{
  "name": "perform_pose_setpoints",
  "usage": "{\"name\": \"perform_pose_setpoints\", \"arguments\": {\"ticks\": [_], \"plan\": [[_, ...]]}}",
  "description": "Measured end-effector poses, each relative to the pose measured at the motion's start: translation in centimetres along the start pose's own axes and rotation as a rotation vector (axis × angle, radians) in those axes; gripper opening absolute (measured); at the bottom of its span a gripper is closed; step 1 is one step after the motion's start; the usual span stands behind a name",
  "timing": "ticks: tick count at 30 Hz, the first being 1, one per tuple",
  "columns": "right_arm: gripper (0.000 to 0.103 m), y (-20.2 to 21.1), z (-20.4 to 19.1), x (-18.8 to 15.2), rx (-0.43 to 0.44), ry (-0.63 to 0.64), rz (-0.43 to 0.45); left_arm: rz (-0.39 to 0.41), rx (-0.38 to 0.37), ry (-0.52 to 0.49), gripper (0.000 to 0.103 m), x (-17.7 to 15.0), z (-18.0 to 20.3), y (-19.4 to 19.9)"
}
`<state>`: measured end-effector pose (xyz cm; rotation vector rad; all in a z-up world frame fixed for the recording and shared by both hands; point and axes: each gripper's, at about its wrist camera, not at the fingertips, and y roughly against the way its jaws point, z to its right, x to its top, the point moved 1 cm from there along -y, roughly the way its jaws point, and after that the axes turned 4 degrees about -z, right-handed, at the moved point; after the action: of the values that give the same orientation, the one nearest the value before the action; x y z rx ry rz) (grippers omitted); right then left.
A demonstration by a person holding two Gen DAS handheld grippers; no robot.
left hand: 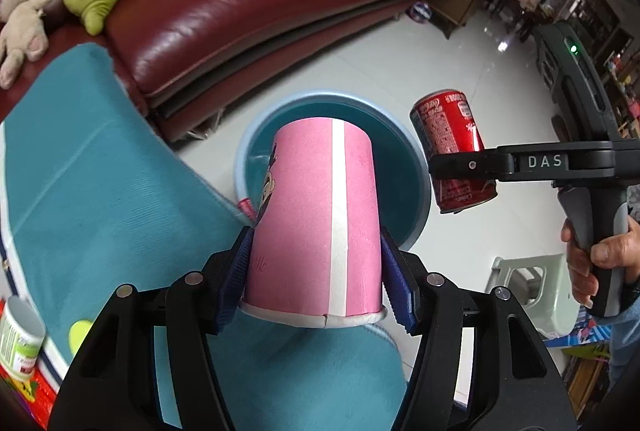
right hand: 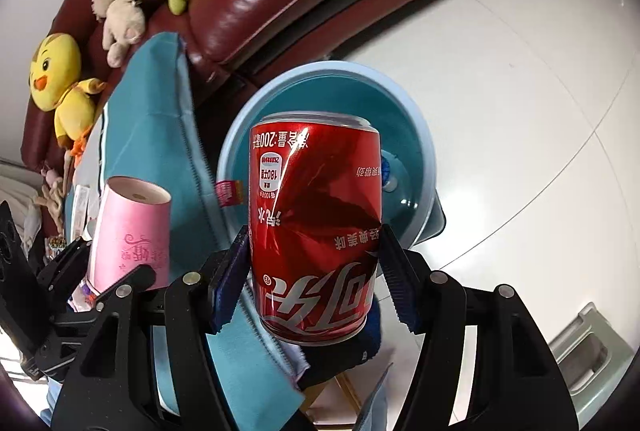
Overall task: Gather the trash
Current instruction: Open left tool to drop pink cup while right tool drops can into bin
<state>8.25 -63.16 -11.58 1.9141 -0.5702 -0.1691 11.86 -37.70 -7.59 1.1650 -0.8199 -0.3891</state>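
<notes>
Pink cup is clenched upside down by the left gripper, above a blue bin on the floor. Dented red can is gripped by the right gripper over the same bin.

The black right tongs, at the right of the left wrist view, carry white letters "DAS" on the body.

The dented red aluminium drink can, centre of the right wrist view, stands inverted in frame. It bears a large white Chinese-character brand logo near its lower end, the print "200" with Chinese characters near its upper end, and a white panel reading "180".

The pink paper cup, lower left, bears darker pink ornamental script, not legible.
</notes>
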Motion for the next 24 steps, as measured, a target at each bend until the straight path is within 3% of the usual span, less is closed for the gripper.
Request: {"name": "perform_pose_setpoints", "arguments": {"ticks": [8,10,19,22,24], "plan": [[0.06,-1.3,1.1,1.1,-0.008,-0.016,-0.021,-0.05,0.035,-0.003,0.07,1.7,0.4,-3.3],[0.06,-1.6,1.2,1.2,-0.012,-0.015,-0.032,-0.047,0.038,0.008,0.078,1.7,0.1,-3.4],[0.06,-3.2,0.3,1.6,-0.023,0.004,-0.068,-0.048,0.04,0.039,0.088,-0.2,-1.5,-2.3],[0.072,-3.8,-0.1,1.4,-0.04,0.006,-0.095,-0.043,0.036,0.052,0.09,-1.0,-2.1,-1.6],[0.073,-3.9,-0.3,1.5,-0.052,0.008,-0.093,-0.04,0.03,0.065,0.092,-1.6,-2.6,-1.2]]}}
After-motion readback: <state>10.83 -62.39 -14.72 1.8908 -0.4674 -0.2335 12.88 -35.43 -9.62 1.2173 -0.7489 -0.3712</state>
